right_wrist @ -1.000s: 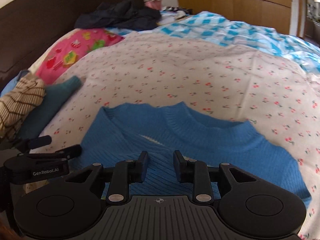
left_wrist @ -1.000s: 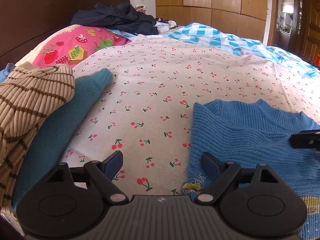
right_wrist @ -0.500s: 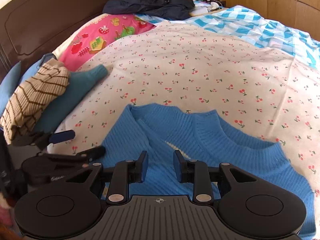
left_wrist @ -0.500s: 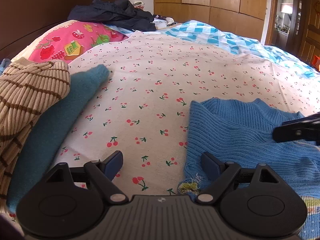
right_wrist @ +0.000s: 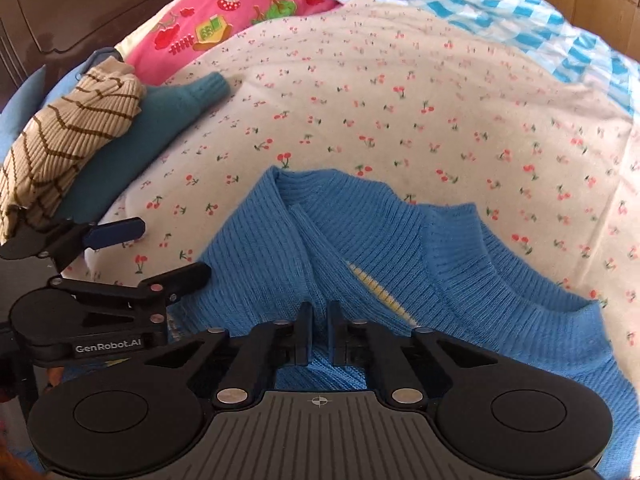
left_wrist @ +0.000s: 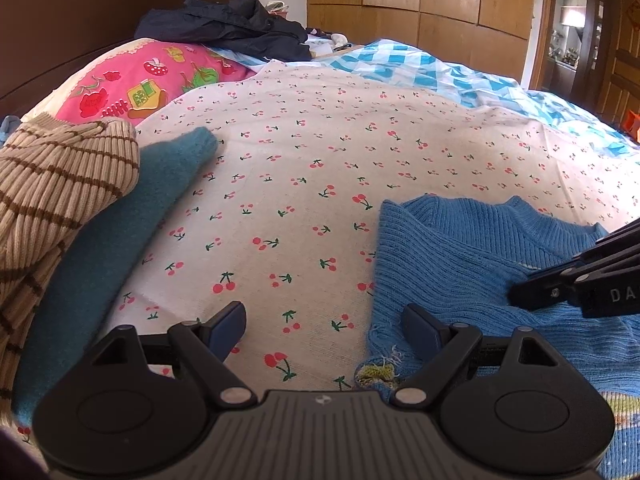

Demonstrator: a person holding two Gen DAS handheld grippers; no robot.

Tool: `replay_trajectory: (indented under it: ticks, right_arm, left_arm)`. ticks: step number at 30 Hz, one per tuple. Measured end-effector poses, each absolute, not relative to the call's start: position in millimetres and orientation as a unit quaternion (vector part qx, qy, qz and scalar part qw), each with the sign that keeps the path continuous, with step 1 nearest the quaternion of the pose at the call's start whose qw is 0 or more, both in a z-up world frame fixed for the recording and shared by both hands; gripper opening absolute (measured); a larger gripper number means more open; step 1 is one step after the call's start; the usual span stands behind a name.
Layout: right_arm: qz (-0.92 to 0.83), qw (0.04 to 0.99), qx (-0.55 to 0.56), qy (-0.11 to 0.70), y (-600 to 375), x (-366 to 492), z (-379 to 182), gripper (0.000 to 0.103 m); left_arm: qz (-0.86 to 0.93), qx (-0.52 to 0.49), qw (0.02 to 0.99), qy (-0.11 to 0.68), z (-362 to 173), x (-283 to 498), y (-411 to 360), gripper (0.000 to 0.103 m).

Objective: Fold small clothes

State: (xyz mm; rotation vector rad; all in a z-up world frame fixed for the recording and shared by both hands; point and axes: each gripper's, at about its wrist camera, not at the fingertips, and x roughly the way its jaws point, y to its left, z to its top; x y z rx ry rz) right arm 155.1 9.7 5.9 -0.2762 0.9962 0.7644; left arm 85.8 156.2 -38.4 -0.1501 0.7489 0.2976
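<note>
Right wrist: two tools [right_wrist: 319, 322], one blue sweater [right_wrist: 360, 240].

"GenRobot.AI" on left gripper [right_wrist: 160, 248], "DA" on right gripper [left_wrist: 516, 294]

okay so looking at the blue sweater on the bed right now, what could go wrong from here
The right gripper is pinching just a small ridge of the blue sweater, so the knit might slip out or stretch when lifted. The left gripper stands open over the sweater's frayed corner; closing there could snag loose threads.
</note>
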Motion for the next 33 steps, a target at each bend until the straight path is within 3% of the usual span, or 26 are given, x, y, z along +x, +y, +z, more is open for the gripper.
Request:
replay_trajectory:
  ticks: [5, 9, 14, 19, 24, 26, 31, 33]
  right_arm:
    - [0.321, 0.836, -0.087, 0.436, 0.5, 162.1, 17.5, 0.005]
    - [0.294, 0.834, -0.091, 0.458, 4.8, 172.1, -7.7, 0.005]
    - [0.282, 0.846, -0.063, 0.449, -7.7, 167.6, -1.2, 0.013]
    - [0.270, 0.867, -0.053, 0.416, -42.7, 126.6, 24.7, 0.013]
    - [0.193, 0.861, -0.043, 0.468, -88.0, 106.2, -5.8, 0.013]
    - [0.173, 0.863, -0.007, 0.474, -108.6, 104.4, -12.5, 0.003]
    - [0.153, 0.887, 0.004, 0.437, -124.3, 87.6, 12.0, 0.007]
    - [0.124, 0.880, -0.008, 0.459, -132.3, 90.4, 0.3, 0.007]
  left_arm:
    - [0.145, -0.074, 0.921, 0.353, -35.7, 83.8, 155.9, 0.090]
    - [0.144, -0.065, 0.916, 0.368, -40.7, 88.6, 152.7, 0.091]
    - [0.149, -0.054, 0.914, 0.373, -43.8, 89.7, 150.8, 0.092]
    - [0.153, -0.064, 0.914, 0.371, -41.7, 88.2, 154.9, 0.092]
    - [0.154, -0.056, 0.914, 0.371, -41.5, 86.9, 153.1, 0.092]
    - [0.152, -0.057, 0.912, 0.376, -42.9, 87.9, 153.4, 0.093]
    - [0.160, -0.047, 0.913, 0.371, -41.7, 85.0, 151.9, 0.093]
    - [0.161, -0.039, 0.913, 0.373, -42.1, 84.8, 149.6, 0.093]
